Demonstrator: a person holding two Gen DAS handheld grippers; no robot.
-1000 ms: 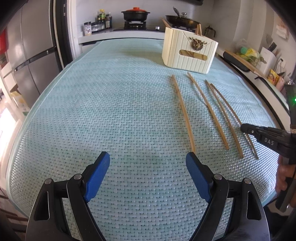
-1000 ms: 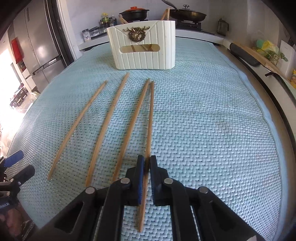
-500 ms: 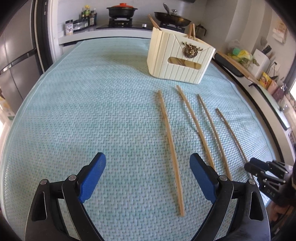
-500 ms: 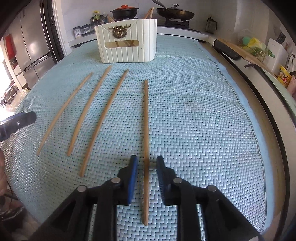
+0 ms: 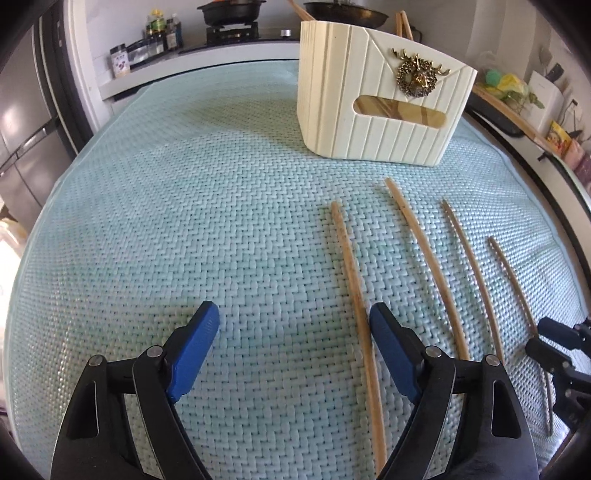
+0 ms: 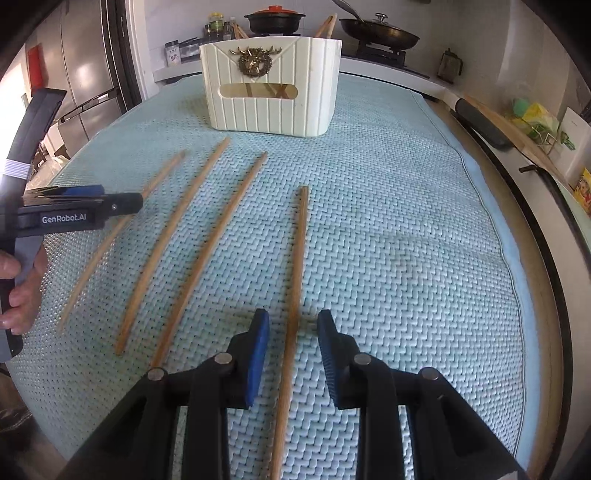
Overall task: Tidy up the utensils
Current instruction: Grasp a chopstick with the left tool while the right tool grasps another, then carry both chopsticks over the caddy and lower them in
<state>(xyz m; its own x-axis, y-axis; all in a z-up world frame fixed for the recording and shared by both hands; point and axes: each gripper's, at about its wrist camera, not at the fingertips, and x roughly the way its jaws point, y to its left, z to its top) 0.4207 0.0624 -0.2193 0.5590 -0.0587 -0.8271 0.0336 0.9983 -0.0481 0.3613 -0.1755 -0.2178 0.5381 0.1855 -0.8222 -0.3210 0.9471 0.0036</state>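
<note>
Several wooden chopsticks lie side by side on the teal woven mat [image 5: 184, 229], in front of a cream ribbed holder [image 5: 369, 110] [image 6: 273, 107] that has more sticks in it. My left gripper [image 5: 293, 314] [image 6: 122, 203] is closing around the leftmost chopstick [image 5: 351, 277] [image 6: 107, 251]. That stick lies just inside the right finger, and neither pad presses on it. My right gripper [image 6: 291, 317] [image 5: 543, 336] stands open. The rightmost chopstick [image 6: 299, 258] [image 5: 513, 288] lies flat between its pads with a gap on each side.
Two more chopsticks [image 6: 166, 240] [image 6: 207, 251] lie between the outer ones. A hand [image 6: 22, 295] holds the left gripper's handle. Behind the mat are a stove with pots [image 6: 275, 18] and jars. A fridge [image 6: 81, 85] stands at the left, and the table's rim [image 6: 535, 258] curves at the right.
My right gripper let go of the rightmost chopstick, which now lies apart from its neighbour. My left gripper moved right and toward the holder, bringing the leftmost chopstick between its jaws.
</note>
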